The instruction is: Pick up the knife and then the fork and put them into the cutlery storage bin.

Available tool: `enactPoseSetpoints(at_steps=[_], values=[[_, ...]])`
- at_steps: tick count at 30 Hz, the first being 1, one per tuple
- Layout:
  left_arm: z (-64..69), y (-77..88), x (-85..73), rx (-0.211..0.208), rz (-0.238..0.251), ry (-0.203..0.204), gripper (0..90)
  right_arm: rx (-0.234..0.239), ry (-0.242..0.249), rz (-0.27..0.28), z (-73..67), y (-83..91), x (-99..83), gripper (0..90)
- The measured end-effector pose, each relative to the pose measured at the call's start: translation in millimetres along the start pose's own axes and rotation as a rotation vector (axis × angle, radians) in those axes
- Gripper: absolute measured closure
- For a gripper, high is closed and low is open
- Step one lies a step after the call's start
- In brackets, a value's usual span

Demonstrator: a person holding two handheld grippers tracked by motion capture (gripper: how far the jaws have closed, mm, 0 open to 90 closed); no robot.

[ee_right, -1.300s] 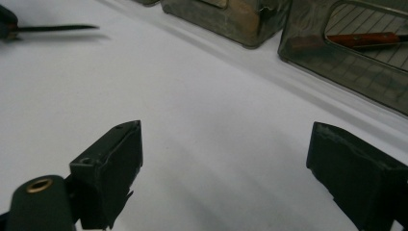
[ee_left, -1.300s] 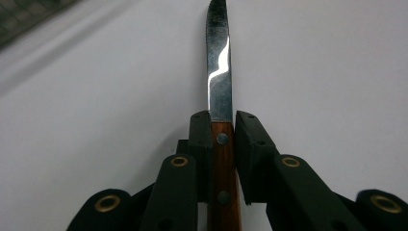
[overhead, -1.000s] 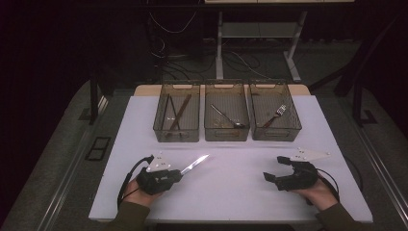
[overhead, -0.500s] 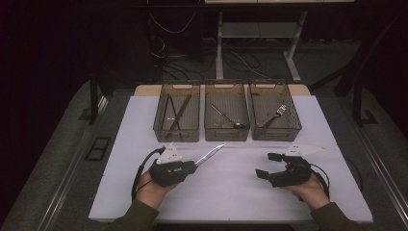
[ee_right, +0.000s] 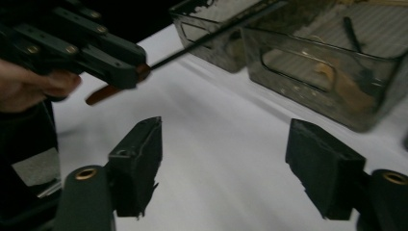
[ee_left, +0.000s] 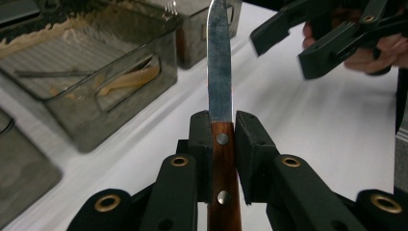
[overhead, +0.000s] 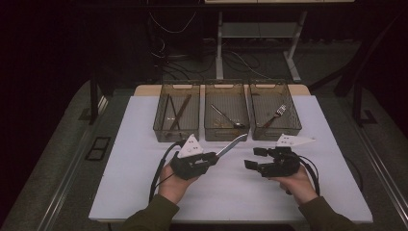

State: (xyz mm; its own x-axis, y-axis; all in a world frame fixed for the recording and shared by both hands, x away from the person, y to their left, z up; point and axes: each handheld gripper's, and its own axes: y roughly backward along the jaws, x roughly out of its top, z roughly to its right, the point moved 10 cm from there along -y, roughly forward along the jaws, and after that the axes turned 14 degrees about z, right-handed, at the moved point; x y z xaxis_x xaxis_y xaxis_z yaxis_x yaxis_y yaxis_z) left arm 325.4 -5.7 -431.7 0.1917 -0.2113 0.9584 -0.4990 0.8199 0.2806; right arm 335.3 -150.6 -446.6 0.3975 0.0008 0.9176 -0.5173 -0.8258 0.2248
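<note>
Left gripper [overhead: 210, 159]: we are seeing its jaws clenching the wooden handle of a knife [ee_left: 220, 86], one pad on each side of the handle.
Knife: its blade is pointing far and to the right, above the white tabletop [overhead: 144, 125], with the tip just in front of the near wall of the middle bin [overhead: 226, 132].
Right gripper [overhead: 256, 159]: its jaws are standing apart with nothing between them, having just been closing a little; in the right gripper view the bare tabletop is showing in the gap.
Grippers together: they are facing each other near the middle of the tabletop, close but apart.
Bins: three clear bins are sitting in a row at the far side; the left bin [overhead: 161, 129] is holding chopsticks [overhead: 176, 111], the middle one a spoon [overhead: 224, 117], the right bin [overhead: 288, 130] a fork [overhead: 275, 115].
</note>
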Motion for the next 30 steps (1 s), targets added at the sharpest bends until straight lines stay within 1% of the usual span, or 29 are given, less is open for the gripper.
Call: enactPoseSetpoints(at_steps=[1,4,8,11,15,17,20,22,23,26,30], values=[[1.4,-1.5,0.8,-0.001,0.010,0.001,77.2,0.005,-0.001,0.003,-1.4,-2.0,0.9,31.9],[4.1,-3.3,0.8,0.000,0.021,-0.002,77.3,0.028,-0.018,0.013,-7.4,-9.0,3.6,34.7],[7.4,-5.2,0.3,-0.002,0.026,-0.004,77.2,0.047,-0.038,0.027,-11.2,-16.6,5.6,38.1],[10.2,-7.3,-1.6,-0.001,0.024,-0.017,77.2,0.063,-0.065,0.042,-13.9,-19.6,8.0,41.2],[15.1,-10.7,-1.9,-0.007,0.029,-0.030,77.2,0.071,-0.097,0.063,-14.9,-23.1,11.6,44.4],[16.5,-12.0,-1.3,-0.004,0.033,-0.038,77.2,0.072,-0.104,0.067,-15.3,-24.6,12.2,46.8],[17.4,-13.1,-0.4,-0.001,0.040,-0.044,77.2,0.084,-0.120,0.072,-16.5,-26.3,12.9,52.3],[17.6,-14.1,-1.0,-0.003,0.040,-0.044,77.2,0.097,-0.135,0.080,-18.3,-27.2,14.2,58.1],[17.5,-14.4,-1.3,-0.001,0.041,-0.046,77.2,0.102,-0.144,0.084,-19.5,-27.8,14.9,59.2],[16.5,-15.0,-2.4,0.005,0.040,-0.044,77.2,0.117,-0.157,0.090,-21.9,-30.8,15.9,66.3],[15.6,-16.9,-4.7,0.005,0.035,-0.038,77.3,0.123,-0.166,0.105,-24.0,-33.8,18.3,78.0]])
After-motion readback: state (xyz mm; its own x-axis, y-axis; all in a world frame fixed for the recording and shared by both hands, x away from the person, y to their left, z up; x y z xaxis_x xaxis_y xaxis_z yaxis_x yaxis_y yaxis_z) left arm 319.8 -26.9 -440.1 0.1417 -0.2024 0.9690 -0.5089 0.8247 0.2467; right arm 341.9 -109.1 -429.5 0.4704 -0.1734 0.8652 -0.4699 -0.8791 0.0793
